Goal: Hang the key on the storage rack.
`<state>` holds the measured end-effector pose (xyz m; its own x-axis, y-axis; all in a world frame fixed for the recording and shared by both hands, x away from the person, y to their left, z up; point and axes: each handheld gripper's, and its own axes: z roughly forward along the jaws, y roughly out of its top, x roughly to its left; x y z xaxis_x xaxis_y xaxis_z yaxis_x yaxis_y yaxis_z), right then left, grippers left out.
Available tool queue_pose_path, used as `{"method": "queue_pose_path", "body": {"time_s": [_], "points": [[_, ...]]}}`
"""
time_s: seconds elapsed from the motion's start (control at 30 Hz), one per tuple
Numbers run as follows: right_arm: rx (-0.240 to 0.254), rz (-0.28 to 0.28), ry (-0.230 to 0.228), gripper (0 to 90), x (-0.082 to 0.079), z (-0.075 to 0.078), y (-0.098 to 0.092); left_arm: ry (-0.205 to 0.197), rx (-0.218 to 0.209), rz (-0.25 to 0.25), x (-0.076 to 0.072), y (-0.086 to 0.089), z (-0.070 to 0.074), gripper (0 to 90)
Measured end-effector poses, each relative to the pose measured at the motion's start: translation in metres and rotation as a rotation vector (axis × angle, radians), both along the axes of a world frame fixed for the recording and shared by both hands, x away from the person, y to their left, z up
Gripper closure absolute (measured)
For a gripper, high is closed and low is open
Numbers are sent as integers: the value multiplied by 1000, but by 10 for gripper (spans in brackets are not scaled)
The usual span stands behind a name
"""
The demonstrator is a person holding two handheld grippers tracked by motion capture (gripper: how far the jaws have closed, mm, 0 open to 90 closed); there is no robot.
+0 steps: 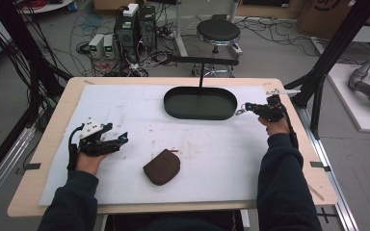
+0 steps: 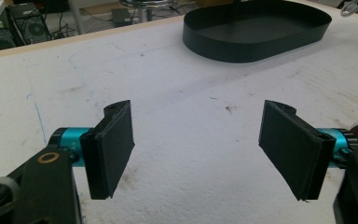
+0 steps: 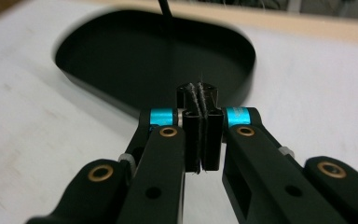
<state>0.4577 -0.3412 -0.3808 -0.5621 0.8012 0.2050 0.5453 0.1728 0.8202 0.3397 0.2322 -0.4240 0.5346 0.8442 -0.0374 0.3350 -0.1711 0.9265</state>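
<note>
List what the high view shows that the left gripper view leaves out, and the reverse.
High view adds: the stool and computers on the floor, the person's sleeves, and the right gripper, shut, beside the black oval tray. Left gripper view adds: a close look at the flat inner faces of the left gripper, jaws wide open, nothing between them. Both share: the tray and the white table cover.

Dark sleeves; black claws, cyan collars, brass screws.

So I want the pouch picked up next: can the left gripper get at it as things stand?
Probably yes: the left gripper has its jaws open, and only bare white mat lies between it and the brown pouch.
</note>
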Motion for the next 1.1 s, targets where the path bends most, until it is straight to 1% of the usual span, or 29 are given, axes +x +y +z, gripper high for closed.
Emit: {"method": "queue_pose_path", "body": {"time_s": [0.07, 0.13, 0.17, 0.23, 0.27, 0.33, 0.37, 0.43, 0.5, 0.53, 0.57, 0.63, 0.67, 0.73, 0.77, 0.8, 0.83, 0.87, 0.9, 1.03, 1.1], "points": [[19, 17, -30, 900, 4, 11, 3, 1, 0, 2, 0, 0, 0, 261], [42, 31, -76, 900, 9, 24, 8, 0, 0, 2, 0, 1, 0, 261], [52, 35, -87, 900, 12, 30, 10, 2, -2, 5, 0, 1, 0, 261], [61, 45, -121, 900, 18, 40, 15, 1, -3, 6, 0, 1, 0, 261], [63, 48, -122, 900, 22, 45, 18, 1, -2, 5, 0, 1, 0, 261], [75, 56, -157, 900, 27, 53, 24, 1, -3, 5, 0, 1, 0, 261], [79, 59, -161, 900, 30, 57, 26, 2, -3, 4, 0, 1, 0, 261], [75, 60, -195, 900, 36, 63, 31, 3, -4, 5, 0, 2, 0, 261], [74, 63, -192, 900, 43, 68, 34, 4, -7, 6, 0, 1, 0, 261], [63, 68, -196, 900, 46, 70, 37, 6, -3, 4, 0, 2, 0, 261], [49, 62, -218, 900, 48, 72, 40, 4, -5, 5, 0, 2, 0, 261], [61, 51, -240, 900, 52, 74, 42, 5, -8, 7, 0, 2, 0, 261], [53, 44, -250, 900, 55, 74, 43, 5, -10, 9, 0, 2, 0, 261], [38, 24, -242, 900, 60, 71, 43, 5, -9, 7, 0, 2, 0, 261], [38, 24, -242, 900, 60, 71, 43, 5, -9, 7, 0, 2, 0, 261], [43, 14, -237, 900, 62, 70, 43, 6, -9, 7, 0, 2, 0, 261], [60, 8, -237, 900, 64, 68, 42, 6, -8, 7, 0, 2, 0, 261], [84, 1, -246, 900, 67, 66, 42, 6, -7, 6, 0, 2, 0, 261], [88, 0, -251, 900, 68, 66, 43, 7, -7, 6, 0, 2, 0, 261], [83, -5, -253, 900, 73, 67, 45, 6, -7, 7, 1, 2, 0, 261], [91, -10, -275, 900, 74, 67, 46, 7, -6, 7, 1, 2, -1, 261]]}}
